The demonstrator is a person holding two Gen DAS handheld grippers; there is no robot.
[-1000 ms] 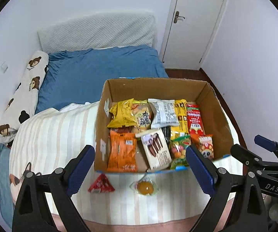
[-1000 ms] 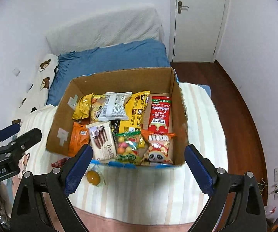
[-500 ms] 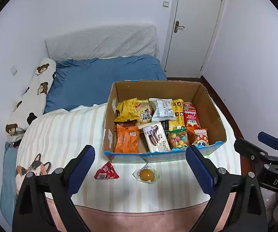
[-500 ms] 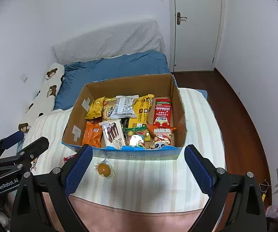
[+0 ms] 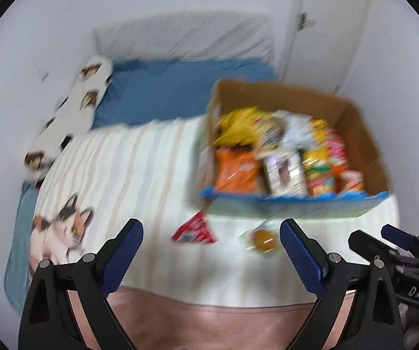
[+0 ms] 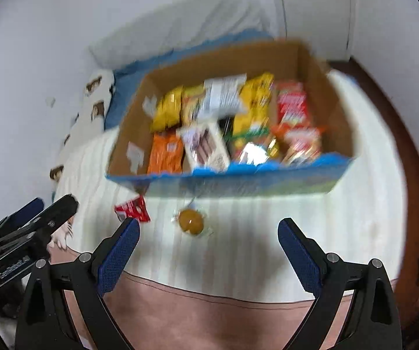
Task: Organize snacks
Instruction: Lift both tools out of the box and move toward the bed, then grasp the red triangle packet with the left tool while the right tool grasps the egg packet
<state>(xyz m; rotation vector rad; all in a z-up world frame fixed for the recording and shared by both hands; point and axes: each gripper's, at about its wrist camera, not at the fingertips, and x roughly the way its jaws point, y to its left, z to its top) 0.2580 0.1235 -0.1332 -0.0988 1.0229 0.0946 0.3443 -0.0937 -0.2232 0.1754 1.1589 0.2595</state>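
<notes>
A cardboard box (image 5: pixel 364 134) (image 6: pixel 323 67) full of several snack packs stands on the striped bedspread. In front of it lie a red triangular snack pack (image 5: pixel 194 231) (image 6: pixel 132 208) and a clear-wrapped orange round snack (image 5: pixel 263 239) (image 6: pixel 191 221). My left gripper (image 5: pixel 211 252) is open and empty, above the near edge of the bed, just short of the red pack. My right gripper (image 6: pixel 208 249) is open and empty, just short of the orange snack. Both views are motion-blurred.
A blue sheet (image 5: pixel 174 90), a bear-print pillow (image 5: pixel 72 110) and a white headboard cushion (image 5: pixel 180 38) lie behind the box. A door (image 5: pixel 334 23) and wooden floor (image 6: pixel 407 134) are to the right. A pink blanket edge (image 6: pixel 209 315) runs below the grippers.
Both grippers have swung and come in closer to the two loose snacks in front of the box; the left view has shifted left. Both remain open. The snacks have not moved.
</notes>
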